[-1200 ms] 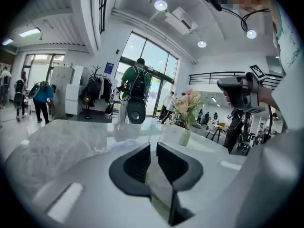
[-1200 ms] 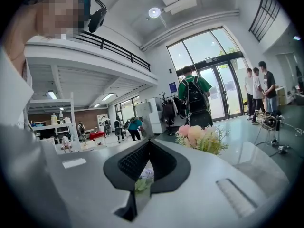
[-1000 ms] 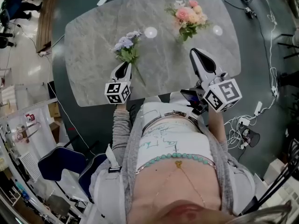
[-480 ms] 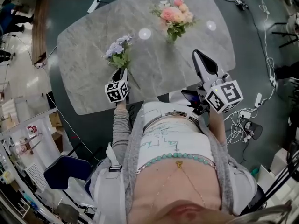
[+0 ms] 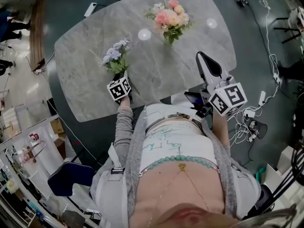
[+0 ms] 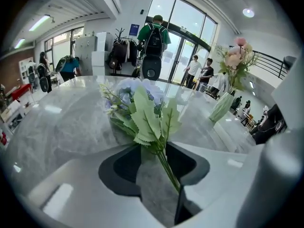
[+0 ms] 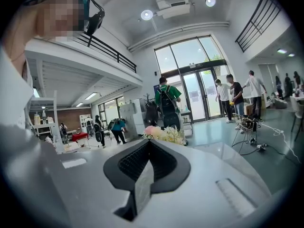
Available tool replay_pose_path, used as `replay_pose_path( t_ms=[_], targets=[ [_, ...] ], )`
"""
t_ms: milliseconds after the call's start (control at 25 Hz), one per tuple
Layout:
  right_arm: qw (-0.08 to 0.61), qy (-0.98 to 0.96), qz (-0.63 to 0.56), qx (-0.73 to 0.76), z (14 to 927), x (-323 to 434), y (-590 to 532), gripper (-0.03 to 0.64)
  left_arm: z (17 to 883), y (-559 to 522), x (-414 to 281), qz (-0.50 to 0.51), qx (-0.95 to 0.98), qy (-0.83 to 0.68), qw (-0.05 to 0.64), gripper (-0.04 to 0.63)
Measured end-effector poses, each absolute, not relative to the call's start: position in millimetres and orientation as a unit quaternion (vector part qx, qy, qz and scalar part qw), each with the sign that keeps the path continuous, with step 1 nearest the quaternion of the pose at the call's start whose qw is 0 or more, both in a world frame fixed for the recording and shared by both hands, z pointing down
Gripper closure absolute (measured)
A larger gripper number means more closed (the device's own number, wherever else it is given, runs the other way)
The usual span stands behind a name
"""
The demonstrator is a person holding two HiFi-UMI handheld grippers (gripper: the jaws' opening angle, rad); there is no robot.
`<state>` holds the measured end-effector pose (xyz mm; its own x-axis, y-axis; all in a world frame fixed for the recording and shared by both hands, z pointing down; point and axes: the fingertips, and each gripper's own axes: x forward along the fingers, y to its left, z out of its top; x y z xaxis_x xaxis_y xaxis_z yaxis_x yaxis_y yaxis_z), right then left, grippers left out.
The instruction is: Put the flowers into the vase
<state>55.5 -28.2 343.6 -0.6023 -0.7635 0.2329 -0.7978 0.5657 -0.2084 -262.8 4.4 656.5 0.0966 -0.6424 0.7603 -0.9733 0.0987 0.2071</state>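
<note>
The purple flowers (image 5: 114, 57) lie on the grey marble surface (image 5: 80, 46) at the left of the head view, blooms toward the top of the frame and stems toward the bottom. The left gripper (image 5: 125, 76) is just below them, its tips at the stem end and its marker cube over the surface's lower edge. In the left gripper view this gripper (image 6: 153, 148) has its jaws a narrow way apart, and the bare surface (image 6: 57, 127) shows through the gap. The green stems (image 6: 169, 170) run down between the jaws and end against the right-hand jaw, while the other jaw stands clear of them. The leaves and the purple flowers (image 6: 140, 103) fan out just past the tips.

The vase (image 6: 222, 106), pale green and ribbed, stands upright at the right of that view, well apart from the purple flowers, with pink flowers (image 6: 235, 57) in it. In the head view the pink flowers (image 5: 169, 19) sit at top centre.

The right gripper (image 5: 200, 55) hangs at the right, over the surface's lower right edge, near nothing. In its own view the right gripper (image 7: 149, 142) has its jaws closed together with nothing between them, and the pink flowers (image 7: 164, 133) show just beyond the tips.
</note>
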Motion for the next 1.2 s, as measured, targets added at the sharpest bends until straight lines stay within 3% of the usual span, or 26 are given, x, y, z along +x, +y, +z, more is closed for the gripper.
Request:
replay_pose_path(
  t_ms=[360, 920, 1200],
  targets=[
    [0.058, -0.878, 0.149, 0.451, 347, 70, -40, 0.591, 664, -8, -258, 0.239, 0.611, -0.649, 0.385, 0.371],
    [0.064, -0.881, 0.151, 0.443, 349, 72, -59, 0.591, 680, -21, -251, 0.259, 0.588, -0.658, 0.393, 0.374],
    [0.066, -0.883, 0.149, 0.441, 348, 77, -63, 0.591, 680, -21, -256, 0.288, 0.588, -0.652, 0.383, 0.48]
  ],
)
